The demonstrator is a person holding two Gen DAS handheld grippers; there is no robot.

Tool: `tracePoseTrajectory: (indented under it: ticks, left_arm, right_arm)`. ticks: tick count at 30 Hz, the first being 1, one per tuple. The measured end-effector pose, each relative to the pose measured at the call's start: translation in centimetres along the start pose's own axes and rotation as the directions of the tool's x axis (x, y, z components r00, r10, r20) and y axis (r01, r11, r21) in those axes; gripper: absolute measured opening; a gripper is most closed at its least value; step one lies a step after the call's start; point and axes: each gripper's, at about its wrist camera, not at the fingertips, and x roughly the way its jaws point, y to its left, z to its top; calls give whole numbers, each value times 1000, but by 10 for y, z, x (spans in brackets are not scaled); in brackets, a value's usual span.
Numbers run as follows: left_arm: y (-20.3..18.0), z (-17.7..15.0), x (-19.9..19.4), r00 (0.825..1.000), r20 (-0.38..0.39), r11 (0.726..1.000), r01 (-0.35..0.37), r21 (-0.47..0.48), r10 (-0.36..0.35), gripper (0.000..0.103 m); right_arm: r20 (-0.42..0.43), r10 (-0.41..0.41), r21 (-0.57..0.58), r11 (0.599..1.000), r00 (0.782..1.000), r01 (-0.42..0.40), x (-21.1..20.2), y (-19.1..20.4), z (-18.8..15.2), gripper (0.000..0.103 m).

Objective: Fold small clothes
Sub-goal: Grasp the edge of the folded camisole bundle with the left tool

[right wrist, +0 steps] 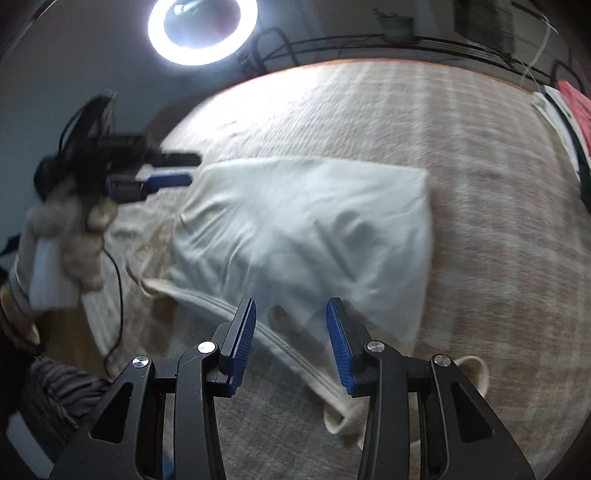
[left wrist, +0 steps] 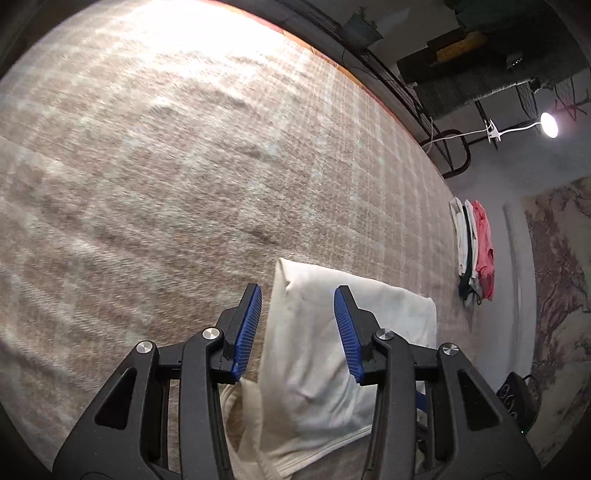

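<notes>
Now the white garment point(right wrist: 306, 229) lies folded on the blanket-covered desk point(right wrist: 480, 192), long axis crosswise — directly ahead of the right gripper point(right wrist: 291, 343), the nearer one. Both it and the left gripper point(left wrist: 297, 332) gape wide, holding nothing.

Beige woven table cover point(left wrist: 184, 177) bears a cream garment point(right wrist: 306, 229) and folded clothes point(left wrist: 472, 247).

Ring light point(right wrist: 202, 31) glaring above the far edge of the checked tablecloth point(left wrist: 166, 166); clip lamp point(left wrist: 549, 124) shining at right, potted plant point(left wrist: 361, 26) sitting on the back rail.
</notes>
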Motion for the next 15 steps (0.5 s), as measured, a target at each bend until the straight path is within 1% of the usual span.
tracePoseTrajectory:
  ticks: [3,4,5,6,8,9,10,11,12,14,15]
  left_arm:
    - [0,2,14,999,-33,1000,7,-14,-8,40]
    - [1,4,17,999,-40,1000,11,-18,-12,37]
    - [1,5,20,999,-43,1000,13,-22,-14,26]
    - [2,7,21,999,-45,999,18,-27,-19,18]
    - [3,10,21,998,-33,997,59,-43,-61,14]
    - [4,12,20,995,-22,994,91,-53,-93,14]
    - [4,13,19,995,-14,993,103,-56,-104,14]
    - [4,14,18,996,1,995,89,-51,-89,12]
    - [5,16,16,998,32,997,56,-48,-54,7]
    - [6,17,8,995,98,998,-11,-57,16,7]
    - [5,18,1,990,133,998,-37,-53,44,7]
  right_arm:
    - [-4,-4,6,1000,1000,4,3,-1,-1,38]
    - [-3,-2,12,1000,1000,2,3,-2,-1,38]
    - [-3,1,17,1000,1000,-1,5,-4,0,38]
    - [-4,2,21,1000,1000,-2,5,-5,-1,38]
    - [-11,3,24,1000,1000,-3,6,-7,-3,37]
    - [-16,-6,24,1000,1000,6,7,-9,-4,34]
    - [-17,-12,22,1000,1000,13,7,-9,-4,34]
    - [-16,-12,22,1000,1000,12,9,-9,-5,34]
    - [-16,-10,24,1000,1000,11,8,-9,-5,34]
    - [-18,-11,26,1000,1000,12,10,-8,-5,34]
    - [-19,-13,25,1000,1000,13,10,-7,-6,34]
